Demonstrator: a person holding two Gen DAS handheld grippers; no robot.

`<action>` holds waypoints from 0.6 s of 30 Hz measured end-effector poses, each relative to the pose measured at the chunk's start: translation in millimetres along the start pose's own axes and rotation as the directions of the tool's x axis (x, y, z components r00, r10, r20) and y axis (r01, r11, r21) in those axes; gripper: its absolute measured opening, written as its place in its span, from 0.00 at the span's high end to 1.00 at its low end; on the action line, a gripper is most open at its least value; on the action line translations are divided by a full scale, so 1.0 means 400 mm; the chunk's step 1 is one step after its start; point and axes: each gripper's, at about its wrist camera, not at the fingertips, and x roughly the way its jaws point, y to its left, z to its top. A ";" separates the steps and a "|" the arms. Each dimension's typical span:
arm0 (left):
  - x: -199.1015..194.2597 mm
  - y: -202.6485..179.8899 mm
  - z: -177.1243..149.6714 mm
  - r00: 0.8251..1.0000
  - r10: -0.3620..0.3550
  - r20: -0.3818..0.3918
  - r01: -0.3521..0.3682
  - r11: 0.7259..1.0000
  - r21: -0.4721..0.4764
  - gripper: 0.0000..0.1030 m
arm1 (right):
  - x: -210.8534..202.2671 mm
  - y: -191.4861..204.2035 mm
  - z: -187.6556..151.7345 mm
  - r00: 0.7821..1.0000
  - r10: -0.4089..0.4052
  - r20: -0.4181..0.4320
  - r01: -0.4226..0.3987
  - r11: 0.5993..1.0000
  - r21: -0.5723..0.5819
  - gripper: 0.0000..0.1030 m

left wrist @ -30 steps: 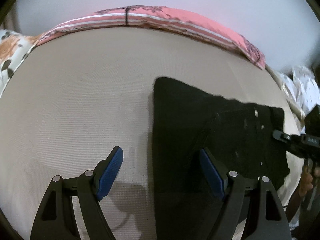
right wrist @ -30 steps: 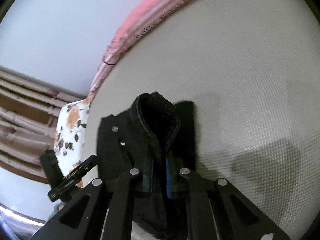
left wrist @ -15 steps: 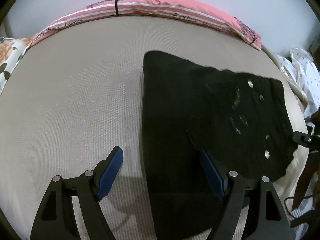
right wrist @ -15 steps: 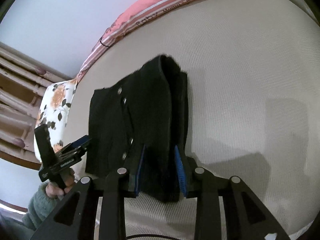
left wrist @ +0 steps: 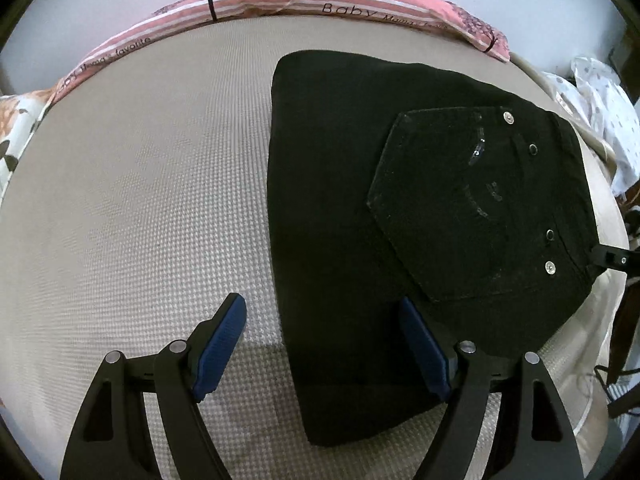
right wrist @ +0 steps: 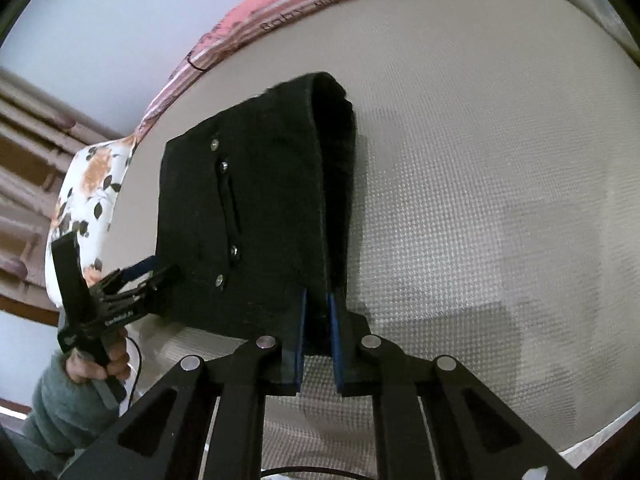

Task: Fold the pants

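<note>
The black pants (left wrist: 360, 208) lie folded into a thick block on the beige mattress (left wrist: 140, 200), back pocket and metal rivets facing up. My left gripper (left wrist: 320, 344) is open, its blue pads either side of the pants' near edge, holding nothing. In the right wrist view the pants (right wrist: 248, 216) show from their waistband side. My right gripper (right wrist: 318, 344) is shut on the pants' folded edge, with black cloth between the blue pads. The left gripper (right wrist: 140, 276) also shows there, held by a hand at the pants' far left corner.
A pink striped blanket (left wrist: 320, 4) lies along the far edge of the mattress by the wall. A floral pillow (right wrist: 88, 184) sits at one end. White dotted cloth (left wrist: 600, 120) is piled off the mattress at the right. Beige mattress (right wrist: 500, 200) stretches right of the pants.
The pants have been laid down flatter and spread on the mattress. My right gripper stays shut on their edge and has drawn back. My left gripper stays open.
</note>
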 end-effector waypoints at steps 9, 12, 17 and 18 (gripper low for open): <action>-0.006 -0.019 -0.004 0.999 0.046 0.021 -0.046 0.999 0.010 0.20 | 0.001 -0.009 0.008 1.000 0.028 -0.009 -0.028 0.999 0.039 0.90; -0.008 -0.026 -0.006 0.998 0.058 0.026 -0.058 0.998 0.014 0.20 | -0.002 0.003 0.005 1.000 0.015 -0.006 -0.015 0.999 0.033 0.87; -0.017 -0.034 -0.011 0.996 0.080 0.034 -0.081 0.997 0.015 0.20 | -0.007 0.012 0.011 1.000 -0.005 -0.007 0.005 0.999 0.033 0.82; -0.022 -0.038 -0.011 0.996 0.084 0.039 -0.085 0.996 0.014 0.20 | -0.009 0.011 0.012 1.000 -0.011 -0.006 0.011 0.999 0.033 0.80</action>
